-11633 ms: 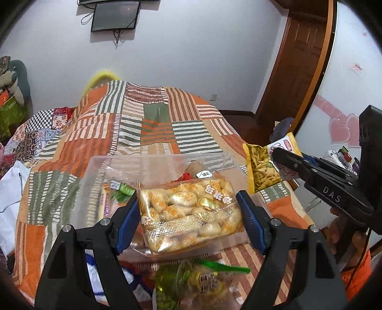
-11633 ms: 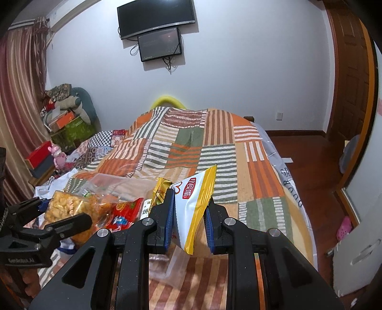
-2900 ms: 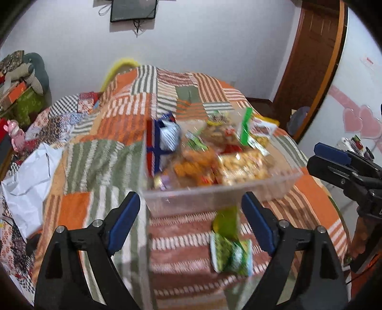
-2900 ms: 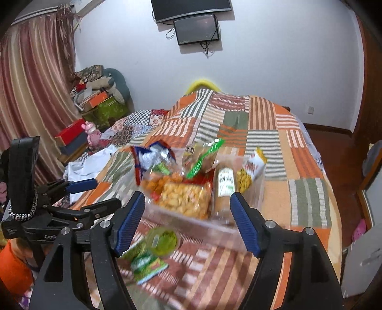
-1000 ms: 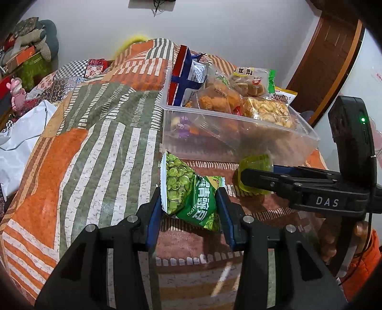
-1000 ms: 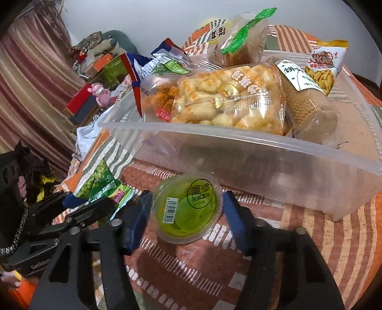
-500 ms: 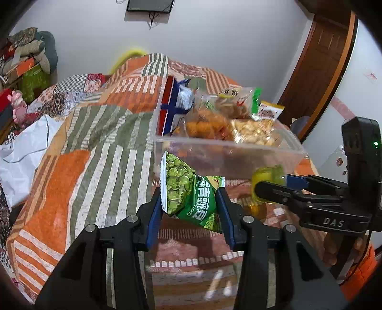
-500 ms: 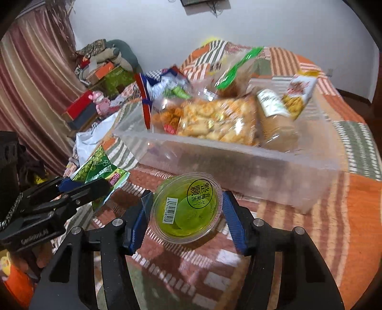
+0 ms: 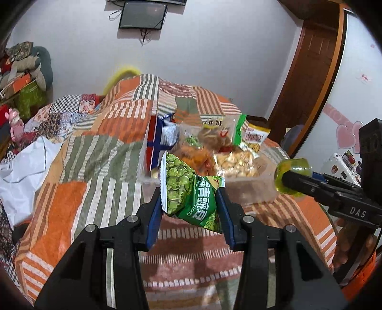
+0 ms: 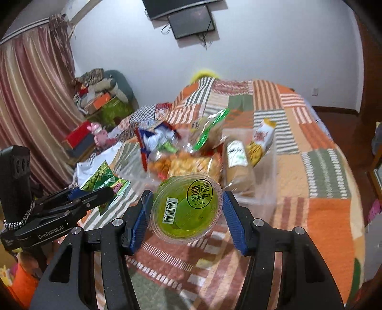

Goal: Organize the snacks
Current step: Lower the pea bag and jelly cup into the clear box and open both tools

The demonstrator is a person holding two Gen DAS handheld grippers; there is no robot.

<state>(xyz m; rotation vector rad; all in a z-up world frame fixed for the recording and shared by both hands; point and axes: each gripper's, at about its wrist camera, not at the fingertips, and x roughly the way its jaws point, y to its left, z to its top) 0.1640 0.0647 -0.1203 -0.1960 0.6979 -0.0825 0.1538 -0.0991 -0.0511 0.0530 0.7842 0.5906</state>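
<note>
Two snacks held off the quilt (image 9: 100, 195), left gripper (image 9: 189, 211) jaws pinching green pea packet (image 9: 188, 193), right gripper (image 10: 186, 214) jaws clamping green jelly cup (image 10: 186, 209).

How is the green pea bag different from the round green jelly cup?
The crinkly green pea bag is a soft, flat foil packet; the round clear plastic jelly cup is stiff with see-through green jelly. The bag sits in the left gripper, the cup in the right gripper. Both are green, held above the bed.

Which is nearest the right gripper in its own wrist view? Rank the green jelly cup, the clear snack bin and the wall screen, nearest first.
1. Green jelly cup: clamped between the right gripper's pads.
2. Clear snack bin: just beyond the cup, on the bed.
3. Wall screen: high on the far wall.
</note>
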